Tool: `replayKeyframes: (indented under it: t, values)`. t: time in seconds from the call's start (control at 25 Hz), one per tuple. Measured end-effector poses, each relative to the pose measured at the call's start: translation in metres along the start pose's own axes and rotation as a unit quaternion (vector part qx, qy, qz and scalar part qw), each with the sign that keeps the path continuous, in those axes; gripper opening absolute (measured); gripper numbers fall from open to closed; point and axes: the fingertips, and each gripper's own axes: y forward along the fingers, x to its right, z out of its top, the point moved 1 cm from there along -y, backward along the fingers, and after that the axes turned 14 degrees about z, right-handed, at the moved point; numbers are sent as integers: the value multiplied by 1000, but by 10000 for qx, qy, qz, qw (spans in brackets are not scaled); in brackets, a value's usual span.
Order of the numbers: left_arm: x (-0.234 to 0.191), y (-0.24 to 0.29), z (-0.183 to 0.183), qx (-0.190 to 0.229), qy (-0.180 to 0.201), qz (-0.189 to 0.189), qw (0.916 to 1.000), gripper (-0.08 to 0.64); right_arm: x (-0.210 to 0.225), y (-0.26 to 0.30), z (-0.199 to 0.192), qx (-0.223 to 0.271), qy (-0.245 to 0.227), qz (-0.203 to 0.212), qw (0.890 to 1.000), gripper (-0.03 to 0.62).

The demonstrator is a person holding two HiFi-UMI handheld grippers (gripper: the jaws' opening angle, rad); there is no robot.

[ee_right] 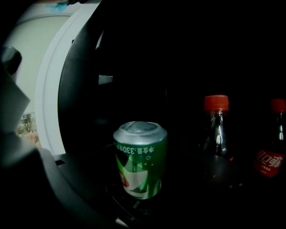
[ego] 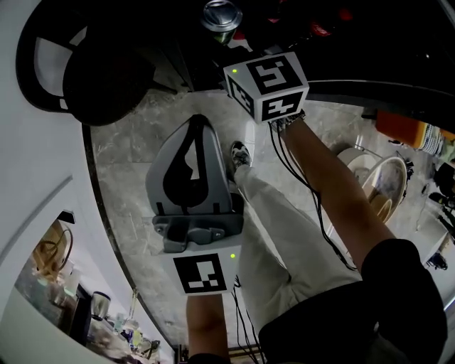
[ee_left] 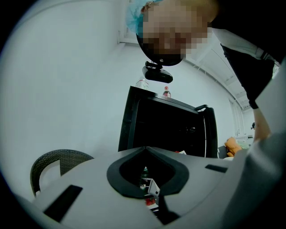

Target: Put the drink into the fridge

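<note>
A green drink can [ee_right: 140, 159] stands upside down between the dark jaws of my right gripper [ee_right: 139, 197], which is shut on it low down. The can is inside the dark fridge [ee_right: 187, 53]. In the head view the same green can [ego: 222, 17] shows at the top edge, just beyond the right gripper's marker cube [ego: 266, 84]. My left gripper [ego: 193, 126] hangs over the marble floor with its jaws shut and nothing in them. The left gripper [ee_left: 145, 151] points level towards the black fridge [ee_left: 170, 129].
Two red-capped cola bottles [ee_right: 216, 134] [ee_right: 273, 150] stand to the right of the can inside the fridge. The fridge's white door edge [ee_right: 51, 89] is at the can's left. A dark wicker chair [ego: 92, 67] is at upper left. Plates [ego: 384, 186] lie at right.
</note>
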Motion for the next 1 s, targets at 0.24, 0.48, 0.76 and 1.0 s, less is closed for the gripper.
replayKeyframes:
  t: [0.24,0.48,0.76,1.0]
  values:
    - [0,-5,-6,-82,-6,-8,10000,9,4,7,-4,1,-14,-89,10000,319]
    - [-1,-9,-14,-180,17,-74,9998,9,6,11,-8,116,19,-93,9999,319]
    - [4,-11,-16,-180,-29,-129,9998,9,5,9,-8,370,-50,-110,9992,319]
    - [7,-14,-19,-227,-5,-212,9995,9,4,9,-7,288,16,-58,9996,319]
